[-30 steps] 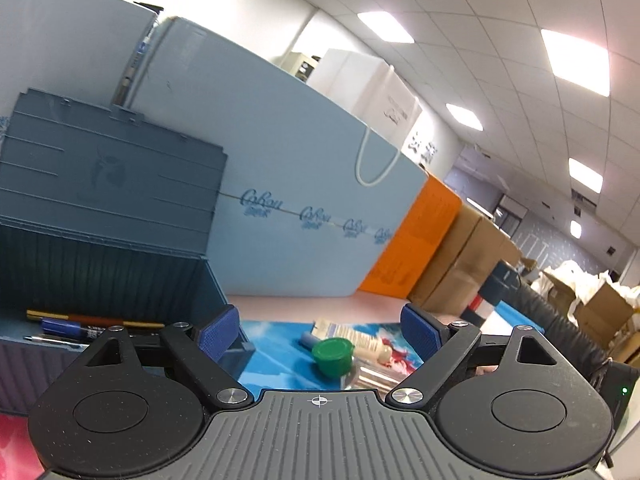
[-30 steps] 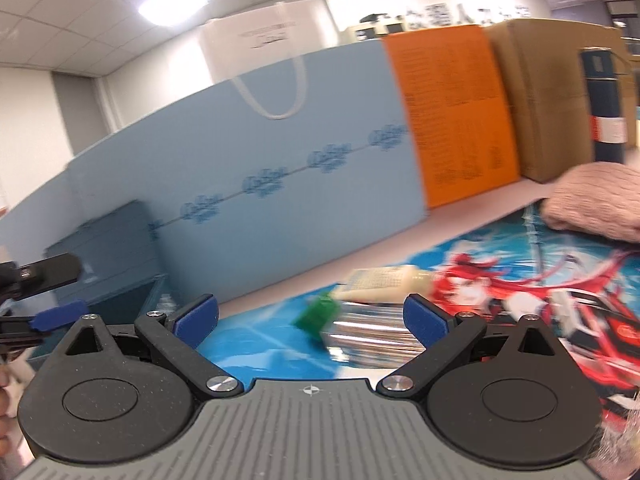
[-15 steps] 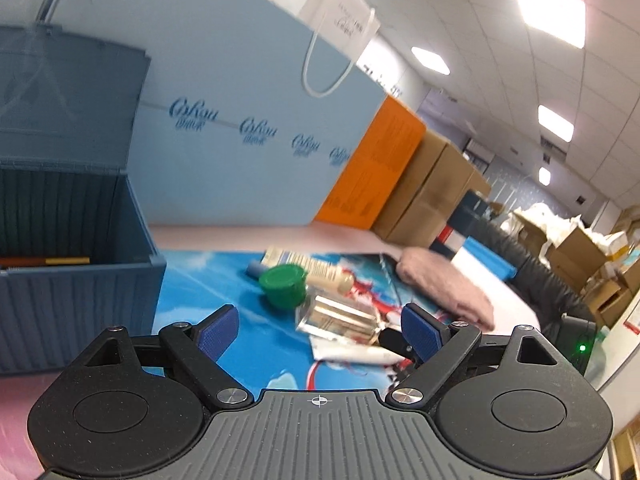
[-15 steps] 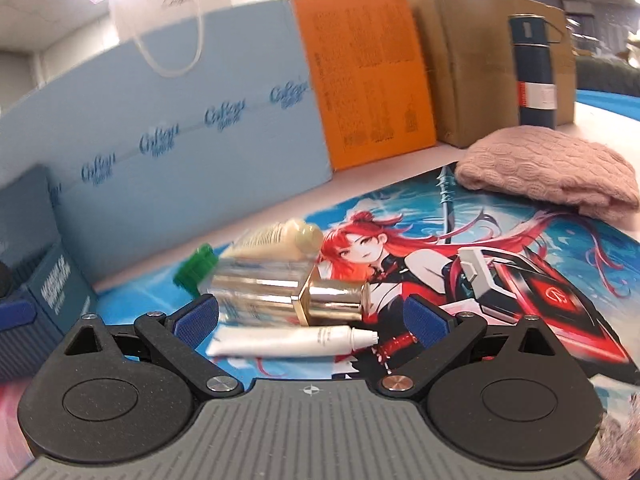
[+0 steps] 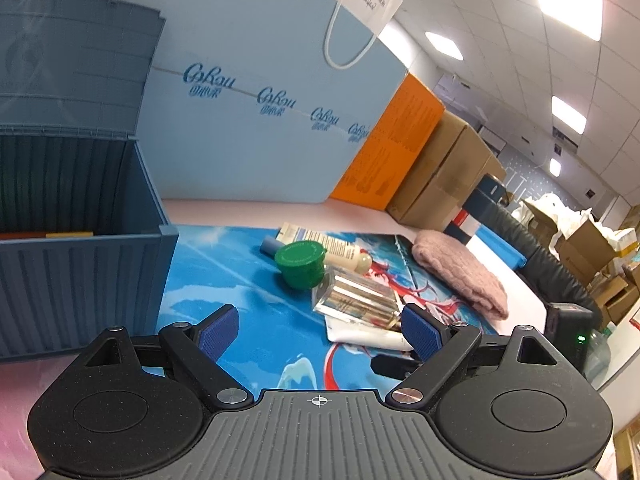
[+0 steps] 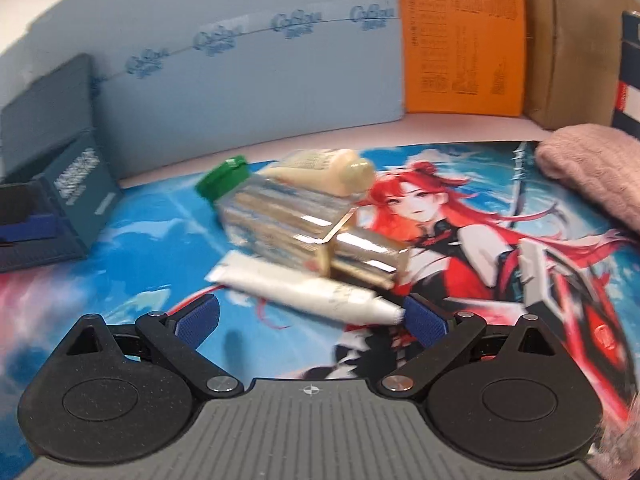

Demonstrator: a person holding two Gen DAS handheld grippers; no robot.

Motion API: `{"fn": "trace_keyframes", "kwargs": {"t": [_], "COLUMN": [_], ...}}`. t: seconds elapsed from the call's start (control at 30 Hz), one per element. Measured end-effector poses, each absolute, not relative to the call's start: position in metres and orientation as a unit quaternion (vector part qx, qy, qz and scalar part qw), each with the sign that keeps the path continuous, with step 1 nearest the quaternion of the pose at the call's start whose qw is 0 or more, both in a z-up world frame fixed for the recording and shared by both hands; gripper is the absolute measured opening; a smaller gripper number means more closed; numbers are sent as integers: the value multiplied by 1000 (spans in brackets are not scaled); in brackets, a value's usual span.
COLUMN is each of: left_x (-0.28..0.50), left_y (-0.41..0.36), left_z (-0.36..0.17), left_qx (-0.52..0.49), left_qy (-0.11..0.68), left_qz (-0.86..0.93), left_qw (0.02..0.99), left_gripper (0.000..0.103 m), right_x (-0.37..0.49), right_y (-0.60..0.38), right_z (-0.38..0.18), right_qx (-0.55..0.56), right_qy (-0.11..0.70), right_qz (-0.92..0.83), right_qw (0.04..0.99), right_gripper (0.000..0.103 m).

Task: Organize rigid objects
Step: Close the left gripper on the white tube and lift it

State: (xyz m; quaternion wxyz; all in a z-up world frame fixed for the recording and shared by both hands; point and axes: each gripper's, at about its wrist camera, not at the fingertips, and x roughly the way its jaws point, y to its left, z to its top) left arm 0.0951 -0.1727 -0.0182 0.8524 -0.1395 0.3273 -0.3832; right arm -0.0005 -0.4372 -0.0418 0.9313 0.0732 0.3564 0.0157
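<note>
Both tongs gape wide, nothing between the pads. Left tongs (image 5: 316, 334) hang over the mat (image 5: 240, 292), bin (image 5: 80, 272) at their left with lid raised. Right tongs (image 6: 310, 318) sit just short of the white tube (image 6: 304, 288), whose cap nears the right pad. Tube lies against the clear gold-capped bottle (image 6: 304, 224); behind that a cream tube (image 6: 332, 172) and green-lidded jar (image 5: 300, 260). Pink cloth (image 6: 592, 164) at mat's right edge
</note>
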Motion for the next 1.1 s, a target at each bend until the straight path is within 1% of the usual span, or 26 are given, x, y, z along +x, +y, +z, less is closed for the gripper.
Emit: {"fn": "trace_keyframes", "kwargs": {"t": [0.17,0.23,0.33,0.4,0.43,0.47,0.5,0.53,0.57,0.6,0.67,0.73,0.8,0.87,0.97,1.1], "left_x": [98,98,98,98,98,99,100,101,102,103,104,106,108,110,113,119], "left_y": [-172,-172,-172,-172,-172,-173,-173,-174,-173,-173,-172,-171,-170,-170,-170,-165], "left_z": [-21,-22,-22,-23,-23,-24,-24,-25,-25,-26,-29,-30,-32,-35,-39,-46], "left_qx": [-143,-142,-142,-143,-143,-142,-142,-144,-146,-150,-160,-169,-176,-181,-191,-231], "left_qy": [333,334,335,335,337,340,343,347,350,354,361,366,370,375,385,401], "left_qz": [-377,-376,-376,-378,-380,-381,-382,-383,-386,-389,-392,-394,-395,-397,-399,-413], "left_qw": [853,853,852,851,850,848,846,844,841,837,831,826,822,818,810,785], "left_gripper": [90,90,90,90,90,90,90,90,90,90,90,89,89,89,89,88], "right_x": [-15,-20,-20,-13,-7,-1,6,13,16,20,24,24,21,17,12,-1], "right_y": [-417,-407,-398,-397,-397,-397,-396,-398,-397,-396,-396,-395,-393,-390,-383,-374], "right_z": [-37,-35,-30,-29,-29,-31,-33,-36,-37,-38,-37,-36,-35,-32,-24,-11], "right_qx": [72,54,17,12,10,8,8,6,-2,-5,-5,-10,-5,-2,5,19], "right_qy": [371,376,367,360,361,366,373,380,374,374,375,374,371,362,344,318], "right_qz": [81,105,90,80,76,70,62,55,47,44,44,50,63,68,73,100], "right_qw": [922,919,926,929,930,928,926,923,926,926,926,926,926,930,936,943], "right_gripper": [98,98,98,96,90,77,70,61,56,54,40,30,25,23,21,21]}}
